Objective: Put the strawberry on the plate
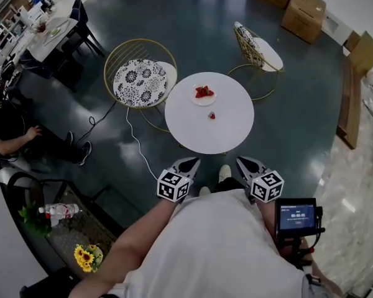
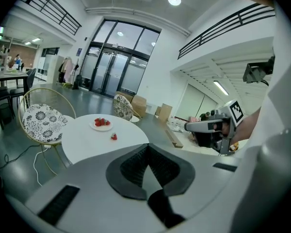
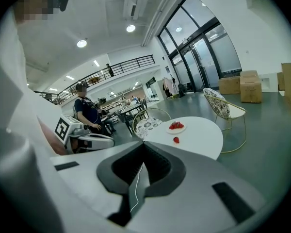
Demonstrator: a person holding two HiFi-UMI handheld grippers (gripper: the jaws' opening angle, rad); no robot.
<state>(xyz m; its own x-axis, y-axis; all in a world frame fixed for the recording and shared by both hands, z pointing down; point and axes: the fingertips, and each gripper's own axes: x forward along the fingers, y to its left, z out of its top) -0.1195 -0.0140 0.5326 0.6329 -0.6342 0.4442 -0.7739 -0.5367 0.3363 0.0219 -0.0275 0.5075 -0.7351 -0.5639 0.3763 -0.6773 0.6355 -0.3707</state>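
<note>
- The dark, glossy floor (image 1: 174, 17) fills most of the head view.
- A round white table (image 1: 193, 129) stands in the middle of the scene, just beyond both grippers.
- A wire-framed chair with a black-and-white patterned cushion (image 1: 140, 79) stands at the table's far left edge. A second chair of the same kind (image 1: 256, 49) stands off the far right edge.
- Cardboard boxes (image 1: 304, 11) sit far right, against the wall.
- The left gripper (image 1: 191, 161) is held low and near, short of the table's near edge. Its jaws are pressed together with nothing between them.
- The right gripper (image 1: 244, 161) is held beside it, level with it. Its jaw tips meet too, and it pinches nothing.
- A small white plate (image 1: 204, 103) rests on the far part of the table and carries a few red strawberries.
- A single strawberry (image 1: 212, 115) lies on the bare tabletop, on the near side of the plate and slightly right of it. It is close to the plate but not touching it, and well apart from both grippers.
</note>
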